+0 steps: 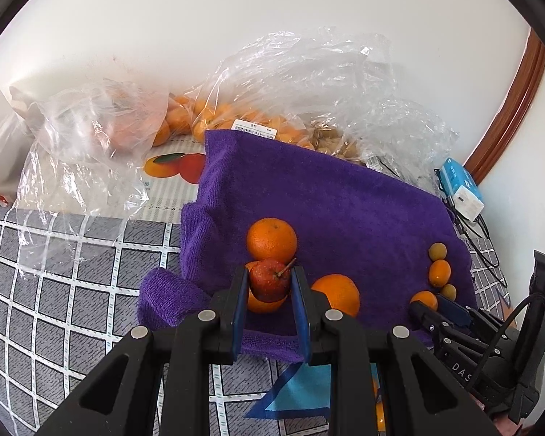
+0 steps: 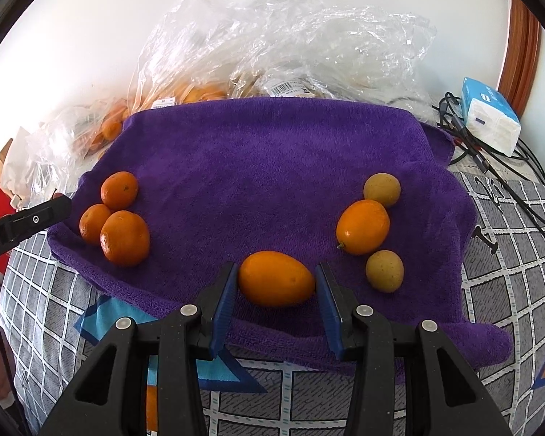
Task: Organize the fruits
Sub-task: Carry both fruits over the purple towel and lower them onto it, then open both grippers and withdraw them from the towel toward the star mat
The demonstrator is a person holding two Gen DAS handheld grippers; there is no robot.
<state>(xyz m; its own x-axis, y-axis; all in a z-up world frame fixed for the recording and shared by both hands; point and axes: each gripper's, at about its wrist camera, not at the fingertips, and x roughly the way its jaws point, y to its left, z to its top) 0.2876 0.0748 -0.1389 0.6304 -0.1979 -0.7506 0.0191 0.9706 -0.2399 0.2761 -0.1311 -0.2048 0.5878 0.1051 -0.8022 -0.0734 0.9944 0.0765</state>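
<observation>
Both my grippers pinch fruit: left gripper [image 1: 269, 287] a red fruit [image 1: 269, 279], right gripper [image 2: 276, 283] a kumquat [image 2: 277, 278]. Releasing either could roll it off the towel [image 2: 272, 152].

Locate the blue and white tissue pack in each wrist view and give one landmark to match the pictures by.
Left wrist view: tissue pack at the right edge, beyond the purple towel's right side, beside black cables.
Right wrist view: tissue pack upper right, past the towel's far right corner.
Shared landmark: the brown wooden frame just behind it.
</observation>
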